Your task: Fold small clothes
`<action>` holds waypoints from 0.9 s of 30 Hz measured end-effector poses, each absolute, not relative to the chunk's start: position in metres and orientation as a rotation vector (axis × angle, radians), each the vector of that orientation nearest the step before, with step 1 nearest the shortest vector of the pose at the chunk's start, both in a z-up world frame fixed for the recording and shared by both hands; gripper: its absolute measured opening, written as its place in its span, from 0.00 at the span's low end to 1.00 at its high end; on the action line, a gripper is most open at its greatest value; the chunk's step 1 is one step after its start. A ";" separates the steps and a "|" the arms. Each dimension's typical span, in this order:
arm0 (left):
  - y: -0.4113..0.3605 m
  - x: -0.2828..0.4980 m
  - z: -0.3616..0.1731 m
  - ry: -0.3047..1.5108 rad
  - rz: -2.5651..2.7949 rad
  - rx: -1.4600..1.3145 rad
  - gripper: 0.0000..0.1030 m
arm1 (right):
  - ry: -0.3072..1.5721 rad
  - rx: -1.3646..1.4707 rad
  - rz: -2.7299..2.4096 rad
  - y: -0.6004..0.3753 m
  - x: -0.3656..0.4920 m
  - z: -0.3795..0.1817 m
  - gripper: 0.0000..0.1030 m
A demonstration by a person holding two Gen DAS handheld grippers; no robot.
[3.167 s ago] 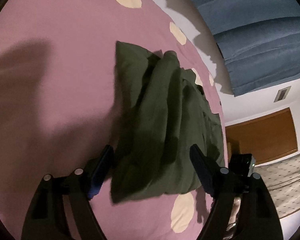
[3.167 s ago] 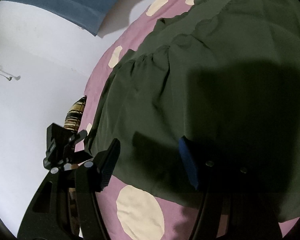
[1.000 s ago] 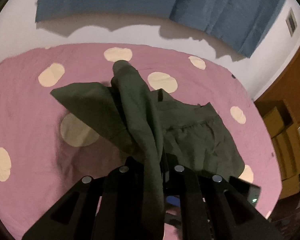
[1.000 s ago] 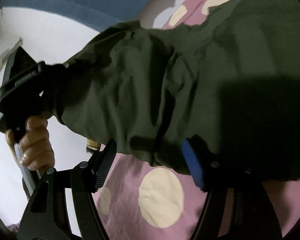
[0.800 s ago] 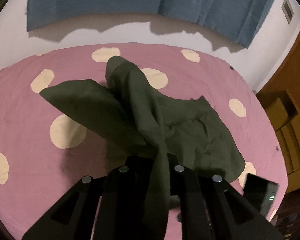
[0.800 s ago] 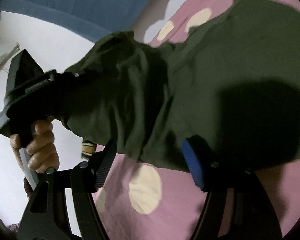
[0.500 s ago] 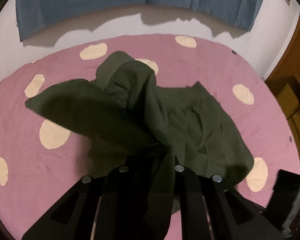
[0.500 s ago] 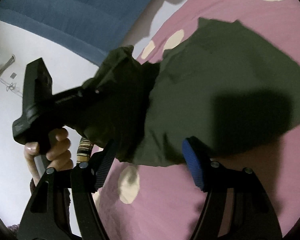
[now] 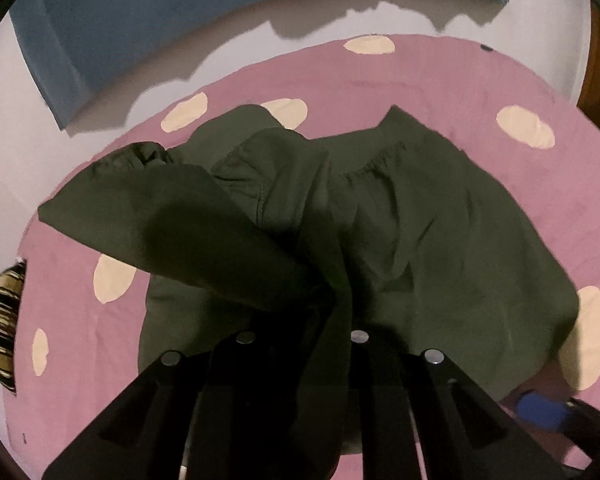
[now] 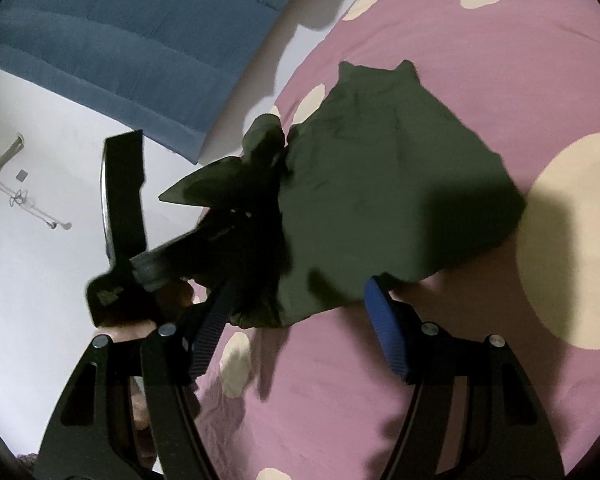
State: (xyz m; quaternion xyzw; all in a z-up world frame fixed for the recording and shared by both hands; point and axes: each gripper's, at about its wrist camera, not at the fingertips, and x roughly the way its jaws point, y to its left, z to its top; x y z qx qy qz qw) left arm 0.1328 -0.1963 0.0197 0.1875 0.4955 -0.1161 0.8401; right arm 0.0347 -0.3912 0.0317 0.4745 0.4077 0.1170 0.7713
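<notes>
On pink dotted bedspread (image 9: 440,80), left tool (image 9: 300,320) clenching green garment (image 9: 440,240), right tool (image 10: 300,312) released.

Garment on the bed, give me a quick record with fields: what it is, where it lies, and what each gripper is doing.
item: dark green garment
surface: pink bedsheet with cream spots
state: crumpled, one part lifted, the rest lying on the sheet
left gripper: shut on the garment, holding up a fold
right gripper: open, at the garment's near edge, holding nothing
backdrop: blue curtain

Dark green garment (image 9: 440,232) rumpled on bedspread; one flap lifted.
</notes>
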 end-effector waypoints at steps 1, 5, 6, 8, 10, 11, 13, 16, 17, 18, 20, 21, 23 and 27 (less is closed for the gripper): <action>-0.200 0.131 0.017 1.042 -0.237 0.417 0.13 | 0.880 1.033 0.250 -0.393 0.030 0.034 0.66; -0.209 0.127 0.010 1.020 -0.209 0.483 0.13 | 0.863 1.050 0.235 -0.402 0.025 0.034 0.66; -0.212 0.126 0.009 1.016 -0.203 0.496 0.13 | 0.858 1.058 0.230 -0.405 0.023 0.033 0.66; -0.216 0.123 0.006 1.002 -0.190 0.532 0.13 | 0.850 1.071 0.219 -0.409 0.018 0.034 0.66; -0.220 0.122 0.005 0.996 -0.180 0.548 0.13 | 0.841 1.078 0.213 -0.411 0.018 0.036 0.66; -0.221 0.122 0.004 0.993 -0.174 0.558 0.13 | 0.838 1.080 0.209 -0.413 0.017 0.036 0.66; -0.224 0.121 0.004 0.990 -0.167 0.568 0.13 | 0.831 1.088 0.205 -0.421 0.016 0.035 0.66; -0.227 0.120 0.004 0.985 -0.155 0.586 0.13 | 0.823 1.098 0.199 -0.426 0.015 0.034 0.66; -0.229 0.120 0.004 0.982 -0.153 0.588 0.13 | 0.821 1.100 0.197 -0.428 0.015 0.033 0.66; -0.230 0.119 0.005 0.977 -0.151 0.593 0.13 | 0.818 1.103 0.195 -0.429 0.015 0.033 0.66; -0.232 0.119 0.006 0.966 -0.148 0.604 0.13 | 0.814 1.106 0.192 -0.431 0.016 0.031 0.66; -0.234 0.117 0.005 0.955 -0.145 0.620 0.13 | 0.812 1.109 0.187 -0.433 0.016 0.031 0.66; -0.238 0.114 0.003 0.935 -0.144 0.654 0.13 | 0.812 1.114 0.184 -0.436 0.015 0.029 0.66; -0.245 0.110 0.000 0.904 -0.139 0.718 0.14 | 0.804 1.116 0.167 -0.442 0.013 0.030 0.66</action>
